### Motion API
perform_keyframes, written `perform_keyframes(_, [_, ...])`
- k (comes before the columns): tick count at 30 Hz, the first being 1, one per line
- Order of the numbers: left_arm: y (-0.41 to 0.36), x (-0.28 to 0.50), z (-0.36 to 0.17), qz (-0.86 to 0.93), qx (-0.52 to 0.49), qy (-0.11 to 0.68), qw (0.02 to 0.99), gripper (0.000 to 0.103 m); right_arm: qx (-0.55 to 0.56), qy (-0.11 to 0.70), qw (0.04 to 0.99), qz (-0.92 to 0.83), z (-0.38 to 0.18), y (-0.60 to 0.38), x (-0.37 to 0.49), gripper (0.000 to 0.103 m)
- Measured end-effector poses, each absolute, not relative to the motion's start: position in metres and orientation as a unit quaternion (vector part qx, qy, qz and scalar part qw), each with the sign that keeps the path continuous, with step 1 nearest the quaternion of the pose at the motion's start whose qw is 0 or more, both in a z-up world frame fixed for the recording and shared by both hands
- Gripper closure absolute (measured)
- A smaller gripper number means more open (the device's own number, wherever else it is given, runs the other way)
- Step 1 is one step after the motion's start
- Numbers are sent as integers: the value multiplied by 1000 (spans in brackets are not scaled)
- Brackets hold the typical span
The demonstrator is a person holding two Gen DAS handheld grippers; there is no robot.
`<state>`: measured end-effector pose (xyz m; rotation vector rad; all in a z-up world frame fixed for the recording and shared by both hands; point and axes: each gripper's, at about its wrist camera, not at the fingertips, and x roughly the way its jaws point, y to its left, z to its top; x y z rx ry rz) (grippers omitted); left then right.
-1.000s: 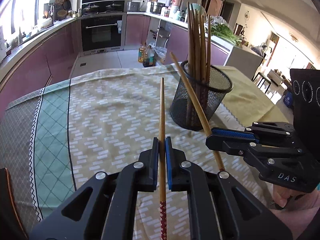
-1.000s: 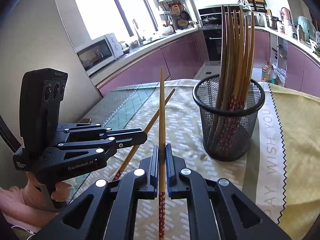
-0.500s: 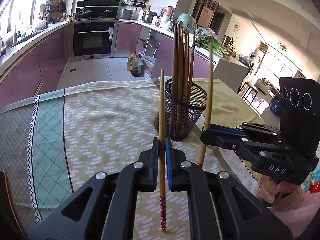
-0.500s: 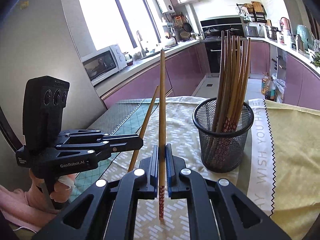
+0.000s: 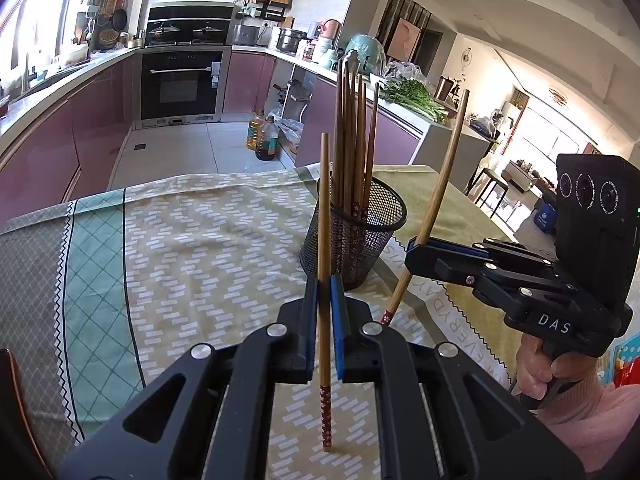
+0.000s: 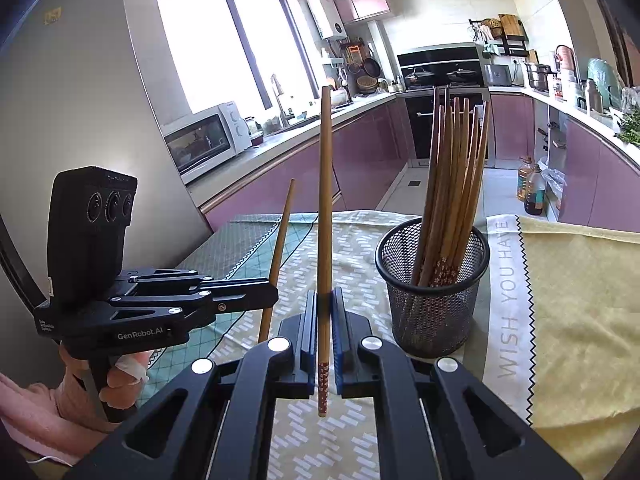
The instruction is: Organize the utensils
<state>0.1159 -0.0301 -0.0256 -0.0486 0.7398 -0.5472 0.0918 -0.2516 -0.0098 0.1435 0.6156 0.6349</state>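
Bamboo is what both grippers are carrying: the left gripper (image 5: 324, 312) is clamping one chopstick (image 5: 324, 240) upright between its blue pads, and the right gripper (image 6: 324, 324) is pinching a second chopstick (image 6: 325, 208) the same way. Each is being held low on the shaft, just above the red patterned end, so the long plain part is standing well above the jaws. Both are hanging clear of the patterned tablecloth (image 5: 200, 240) on the table, near the black mesh holder (image 5: 356, 236), which is already standing full of matching chopsticks (image 5: 354, 140).

These sticks are looking light, stiff and slim, with a smooth finish that could slide or pivot between flat pads. Gripped so near one end, each is likely to swing like a lever if its tip bumps the holder's rim or the bundle inside. A hold closer to the middle would probably steady them; as it is, the patterned ends are pointing down, ready for lowering into the holder's open gaps.
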Motion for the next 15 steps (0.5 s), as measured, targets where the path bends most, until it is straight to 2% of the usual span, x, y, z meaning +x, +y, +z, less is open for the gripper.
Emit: perform_keyframes(15, [-34,115,-13,-273,-28,335,902,96,70,287,908,298,-5,-258,90,97])
